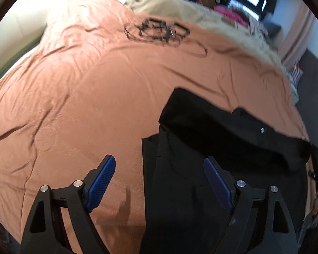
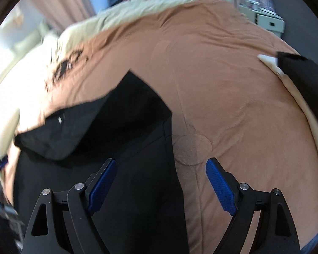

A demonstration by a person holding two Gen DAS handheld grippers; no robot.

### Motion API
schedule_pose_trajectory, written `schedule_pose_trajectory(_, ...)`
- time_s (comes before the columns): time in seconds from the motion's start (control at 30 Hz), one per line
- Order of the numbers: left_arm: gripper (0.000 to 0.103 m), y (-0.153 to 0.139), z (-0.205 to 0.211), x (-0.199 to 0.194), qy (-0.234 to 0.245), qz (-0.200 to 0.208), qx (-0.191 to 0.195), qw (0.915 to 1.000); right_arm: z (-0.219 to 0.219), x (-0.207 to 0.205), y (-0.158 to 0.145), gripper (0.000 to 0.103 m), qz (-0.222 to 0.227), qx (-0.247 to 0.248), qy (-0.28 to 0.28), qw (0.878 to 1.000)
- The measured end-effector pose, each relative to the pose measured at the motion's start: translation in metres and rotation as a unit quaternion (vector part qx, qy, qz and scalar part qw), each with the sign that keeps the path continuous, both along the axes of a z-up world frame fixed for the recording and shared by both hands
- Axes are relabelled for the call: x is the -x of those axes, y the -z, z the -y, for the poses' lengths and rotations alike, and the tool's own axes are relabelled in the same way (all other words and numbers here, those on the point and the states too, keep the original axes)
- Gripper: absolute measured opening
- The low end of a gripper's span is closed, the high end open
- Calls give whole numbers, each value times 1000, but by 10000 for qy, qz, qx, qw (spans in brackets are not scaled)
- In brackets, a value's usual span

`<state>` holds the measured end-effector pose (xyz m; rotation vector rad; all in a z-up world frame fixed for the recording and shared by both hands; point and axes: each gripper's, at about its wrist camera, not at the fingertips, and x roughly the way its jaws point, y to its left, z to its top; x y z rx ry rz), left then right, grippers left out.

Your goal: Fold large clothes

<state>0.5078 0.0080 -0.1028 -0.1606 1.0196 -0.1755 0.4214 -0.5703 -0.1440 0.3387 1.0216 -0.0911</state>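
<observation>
I stand over a wide bed covered with a soft terracotta-orange blanket (image 1: 91,97), which fills most of both views and carries a black line drawing (image 1: 159,30) near its far end. A cream fluffy cover (image 1: 212,19) lies along that far edge.

On the blanket, close to me, lies the large black garment of smooth cloth (image 1: 212,139). It looks to me like trousers or a coat, I cannot tell which, because the cloth is very dark and shows little detail. Its upper part is already turned over as a broad flap (image 2: 78,127) that rests on the lower layer, with a small metal button (image 1: 262,130) showing on it. So I judge that at least one fold is done. The long part near me still lies flat and stretched out, so the garment is not yet a compact packet, and I think one or more folds remain.

My left gripper (image 1: 159,182) has its blue ribbed pads spread wide, and nothing is pinched between them; it hangs over the left edge of the black cloth. My right gripper (image 2: 161,184) is also spread wide and empty, above the right edge of the garment, where black cloth meets orange blanket.
</observation>
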Motion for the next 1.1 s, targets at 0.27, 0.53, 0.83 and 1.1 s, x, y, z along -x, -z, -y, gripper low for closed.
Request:
schedule_pose_trajectory(0.27,60,36,23,-51,357,-478,-136,9981,-7,-42,34,85,-507,234,-365,9978)
schedule_pose_trajectory(0.53,31,37,36,-82,566,-304,105,9979,-3,-86,29,37,-140,317,-370,9987)
schedule_pose_trajectory(0.83,4,13,23,-74,150,464,-23,9988,1,-91,11,4,557,180,-71,9983)
schedule_pose_trajectory(1.1,4,20,5,-84,-155,-192,316,9992,1,-105,6,26,265,219,279,9990)
